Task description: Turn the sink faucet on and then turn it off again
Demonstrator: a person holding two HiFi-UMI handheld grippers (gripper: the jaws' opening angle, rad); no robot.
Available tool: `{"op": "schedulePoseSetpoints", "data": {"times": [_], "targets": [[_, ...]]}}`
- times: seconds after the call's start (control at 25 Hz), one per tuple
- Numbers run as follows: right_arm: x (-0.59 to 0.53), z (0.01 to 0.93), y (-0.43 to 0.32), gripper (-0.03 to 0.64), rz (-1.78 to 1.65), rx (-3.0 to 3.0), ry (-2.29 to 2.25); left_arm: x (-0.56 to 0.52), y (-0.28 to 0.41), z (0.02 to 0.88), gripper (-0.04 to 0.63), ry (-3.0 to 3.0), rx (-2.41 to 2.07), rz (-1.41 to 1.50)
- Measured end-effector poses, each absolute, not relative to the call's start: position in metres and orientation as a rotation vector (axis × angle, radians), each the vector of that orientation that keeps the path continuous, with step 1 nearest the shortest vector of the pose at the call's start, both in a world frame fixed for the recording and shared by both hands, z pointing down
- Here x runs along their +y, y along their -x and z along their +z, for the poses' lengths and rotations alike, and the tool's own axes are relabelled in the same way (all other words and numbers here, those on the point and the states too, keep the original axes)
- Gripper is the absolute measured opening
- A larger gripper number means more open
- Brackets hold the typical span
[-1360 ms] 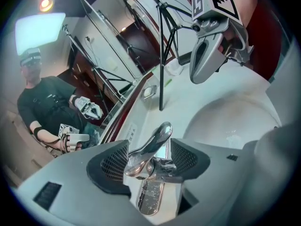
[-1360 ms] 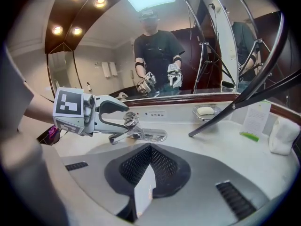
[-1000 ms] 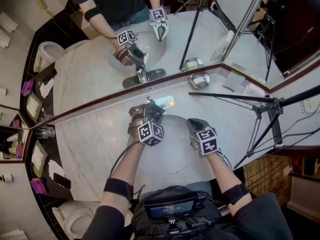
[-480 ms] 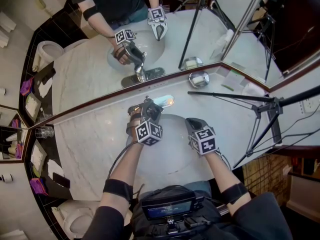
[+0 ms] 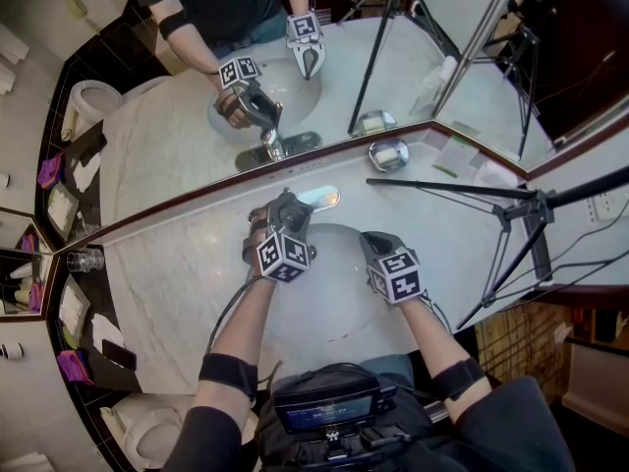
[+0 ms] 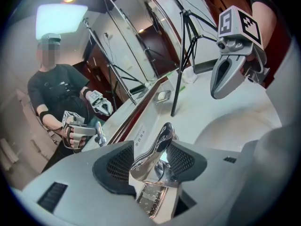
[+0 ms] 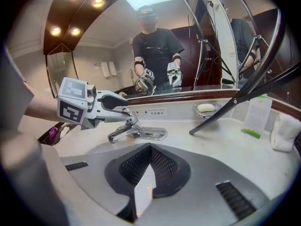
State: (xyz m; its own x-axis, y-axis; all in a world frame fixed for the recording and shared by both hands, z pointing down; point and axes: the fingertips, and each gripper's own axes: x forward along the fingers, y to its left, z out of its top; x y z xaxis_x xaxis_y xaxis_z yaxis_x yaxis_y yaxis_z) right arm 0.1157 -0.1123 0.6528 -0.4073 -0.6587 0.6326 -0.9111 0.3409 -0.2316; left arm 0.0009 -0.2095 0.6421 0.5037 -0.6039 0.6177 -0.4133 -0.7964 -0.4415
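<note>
Chrome single-lever sink faucet sat at 12 o'clock on the rim of the oval white basin, which was sunk into a pale marble counter. The left gripper was right on top of it. Its jaws had just been closing in and ended up pinching the faucet's shiny lever handle, a black mesh pad on each side, with the lever tilted up between them. The right gripper hung over the basin at about 3 o'clock from the left one, near but not touching, jaws pressed fully together on nothing. Its own view showed the spout poking out over the bowl; couldn't tell if any water was running. A small metal soap dish with a white bar sat at 2 o'clock from the faucet, up against the mirror. A black tripod leg crossed the counter near it.
</note>
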Motion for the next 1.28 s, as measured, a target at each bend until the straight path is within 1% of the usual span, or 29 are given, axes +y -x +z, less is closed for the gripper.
{"op": "schedulePoseSetpoints", "data": {"times": [0.36, 0.72, 0.96, 1.12, 1.24, 1.28], "targets": [[-0.112, 0.652, -0.113, 0.018, 0.789, -2.181, -1.37, -0.223, 0.015, 0.629, 0.227, 2.658, 1.012, -1.111], [-0.113, 0.651, -0.107, 0.018, 0.786, -2.194, -1.359, -0.22, 0.014, 0.63, 0.222, 2.649, 0.988, -1.154], [-0.112, 0.651, -0.1, 0.018, 0.782, -2.199, -1.341, -0.211, 0.016, 0.631, 0.182, 2.63, 0.966, -1.177], [-0.112, 0.648, -0.089, 0.018, 0.773, -2.219, -1.32, -0.198, 0.027, 0.625, 0.173, 2.598, 0.935, -1.192], [-0.113, 0.645, -0.078, 0.018, 0.76, -2.236, -1.297, -0.188, 0.043, 0.617, 0.13, 2.579, 0.964, -1.193], [-0.113, 0.644, -0.074, 0.018, 0.755, -2.241, -1.29, -0.186, 0.049, 0.614, 0.101, 2.583, 0.993, -1.185]]}}
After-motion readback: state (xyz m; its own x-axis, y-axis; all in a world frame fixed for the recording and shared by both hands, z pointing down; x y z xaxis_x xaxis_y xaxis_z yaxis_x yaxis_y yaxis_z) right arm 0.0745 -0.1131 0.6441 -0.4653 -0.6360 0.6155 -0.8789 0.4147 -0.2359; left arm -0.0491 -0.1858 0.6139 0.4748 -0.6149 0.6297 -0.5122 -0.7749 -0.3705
